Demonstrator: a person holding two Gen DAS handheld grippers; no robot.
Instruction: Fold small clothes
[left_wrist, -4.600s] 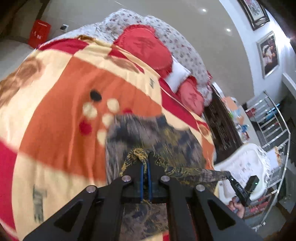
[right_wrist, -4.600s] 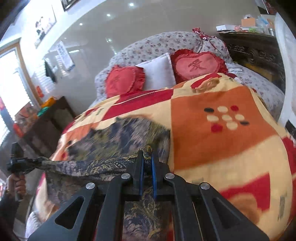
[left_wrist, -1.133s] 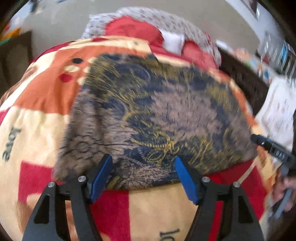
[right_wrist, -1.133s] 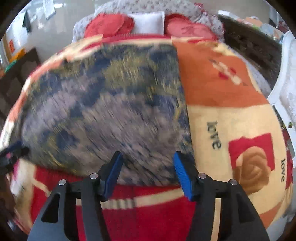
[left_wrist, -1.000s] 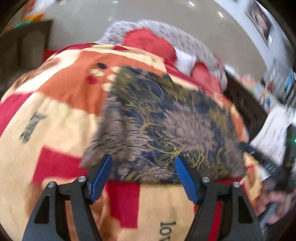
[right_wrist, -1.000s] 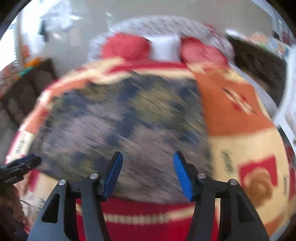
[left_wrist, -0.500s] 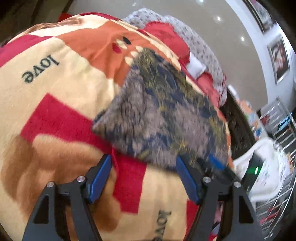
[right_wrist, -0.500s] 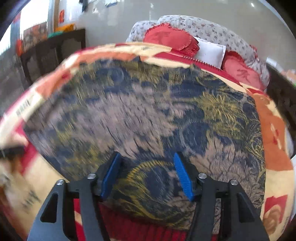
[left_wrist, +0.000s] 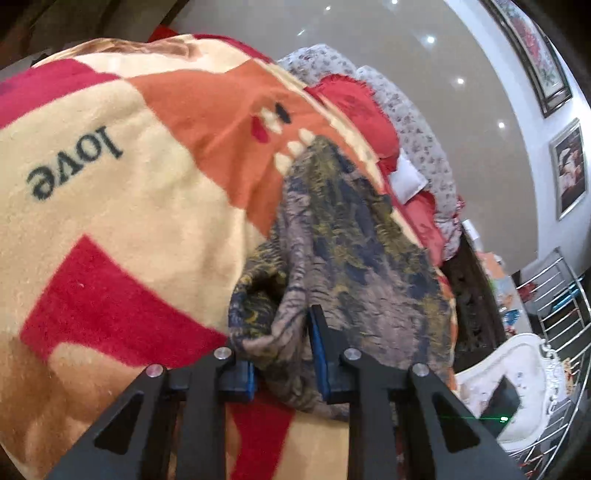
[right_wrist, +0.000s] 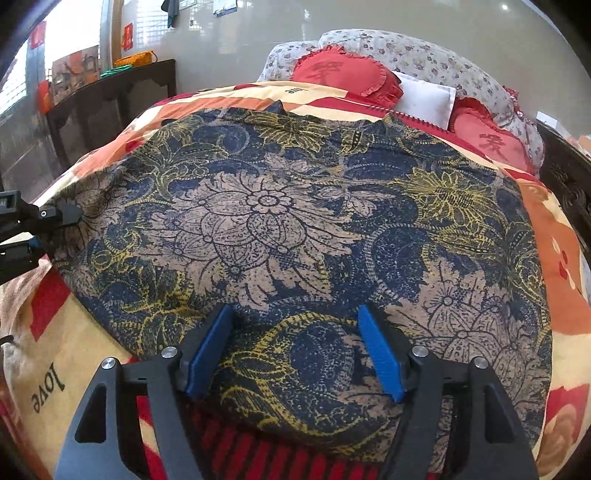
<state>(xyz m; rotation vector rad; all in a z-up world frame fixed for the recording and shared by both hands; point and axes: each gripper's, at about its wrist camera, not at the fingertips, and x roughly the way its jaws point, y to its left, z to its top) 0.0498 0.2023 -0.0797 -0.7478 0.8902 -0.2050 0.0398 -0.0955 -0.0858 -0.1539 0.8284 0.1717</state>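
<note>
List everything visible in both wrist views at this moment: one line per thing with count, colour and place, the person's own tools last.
Patterned garment: one, navy, tan and gold floral, spread flat on the blanket.
Blanket: one, cream, red and orange with "love" lettering, covering the bed.
Heart cushions: two, red, at the bed's head.
White pillow: one, between the cushions.
Floral bedding: grey-white, behind the cushions.
Dark sideboard: one, left of the bed.
Framed pictures: two, on the wall.
Metal rack: one, chrome, right of the bed.
Left tool: black, blue pads, pinching the garment's bunched corner.
Right tool: black, blue pads, open over the near edge.
</note>
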